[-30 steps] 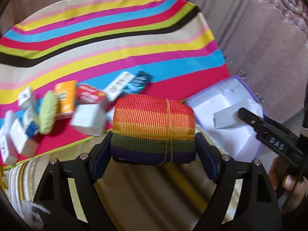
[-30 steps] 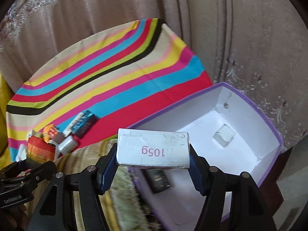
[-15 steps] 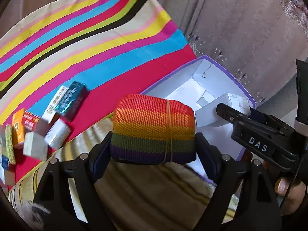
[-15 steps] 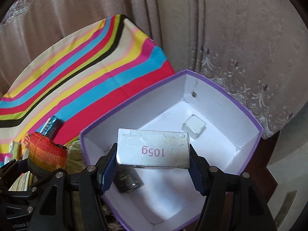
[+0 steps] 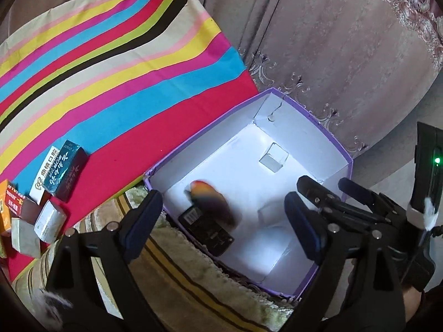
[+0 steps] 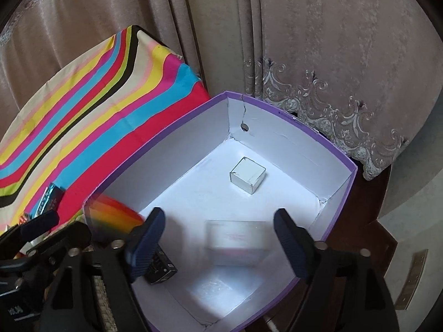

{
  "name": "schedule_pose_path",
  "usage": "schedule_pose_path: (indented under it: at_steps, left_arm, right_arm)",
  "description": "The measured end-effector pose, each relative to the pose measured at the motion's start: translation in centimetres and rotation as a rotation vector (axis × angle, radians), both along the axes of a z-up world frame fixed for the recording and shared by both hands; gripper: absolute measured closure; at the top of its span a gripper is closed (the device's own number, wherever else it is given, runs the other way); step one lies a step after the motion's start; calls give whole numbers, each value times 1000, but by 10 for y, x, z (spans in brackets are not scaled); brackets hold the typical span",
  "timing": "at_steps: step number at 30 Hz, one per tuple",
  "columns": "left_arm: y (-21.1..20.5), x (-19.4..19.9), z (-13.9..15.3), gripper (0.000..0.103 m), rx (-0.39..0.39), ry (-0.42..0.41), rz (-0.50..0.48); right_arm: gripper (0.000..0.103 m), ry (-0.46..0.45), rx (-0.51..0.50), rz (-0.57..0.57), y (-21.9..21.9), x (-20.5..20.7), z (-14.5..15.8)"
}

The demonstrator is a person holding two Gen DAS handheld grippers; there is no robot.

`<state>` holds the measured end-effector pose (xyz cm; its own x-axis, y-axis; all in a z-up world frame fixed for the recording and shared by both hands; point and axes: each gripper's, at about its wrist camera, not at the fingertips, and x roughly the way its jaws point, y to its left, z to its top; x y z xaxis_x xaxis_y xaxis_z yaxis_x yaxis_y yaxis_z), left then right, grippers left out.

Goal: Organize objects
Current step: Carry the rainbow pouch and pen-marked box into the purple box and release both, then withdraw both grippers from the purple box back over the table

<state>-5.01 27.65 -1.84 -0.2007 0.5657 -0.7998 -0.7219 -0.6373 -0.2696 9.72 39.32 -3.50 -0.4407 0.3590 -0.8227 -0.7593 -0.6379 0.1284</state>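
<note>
Both grippers hang over a purple box with a white inside (image 5: 347, 163) (image 6: 351, 166). My left gripper (image 5: 221, 221) is open; the rainbow woven roll (image 5: 213, 202) is blurred in the air below it, falling into the box. It also shows blurred in the right wrist view (image 6: 113, 215). My right gripper (image 6: 218, 238) is open; the white "105g" box (image 6: 235, 246) is blurred, dropping inside the box. A small white cube (image 6: 247, 175) and a black packet (image 5: 206, 228) lie in the box.
Several small boxes (image 5: 59, 171) lie on the striped cloth (image 5: 110, 63) at the left. A shaggy striped rug (image 5: 193, 276) lies in front of the box. Curtains hang behind. The right gripper shows in the left wrist view (image 5: 326, 193).
Both grippers moved over the purple box and opened. The rainbow roll and the white 105g box have left the jaws and are falling into the box.
</note>
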Motion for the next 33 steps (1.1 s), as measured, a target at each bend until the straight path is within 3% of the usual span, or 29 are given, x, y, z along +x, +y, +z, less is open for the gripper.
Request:
schedule_pose_path:
  at_steps: [9, 19, 27, 33]
  left_arm:
    - [-24, -11, 3, 12, 56, -28, 89]
    - [-83, -25, 15, 12, 77, 38, 262]
    - [-161, -35, 20, 12, 71, 82, 481]
    - [-231, -36, 19, 12, 104, 65, 643]
  right_arm:
    - [17, -8, -10, 58, -9, -11, -1]
    - [17, -54, 61, 165, -35, -33, 10]
    - [17, -44, -9, 266, -53, -48, 12]
    - [17, -72, 12, 352, -79, -66, 12]
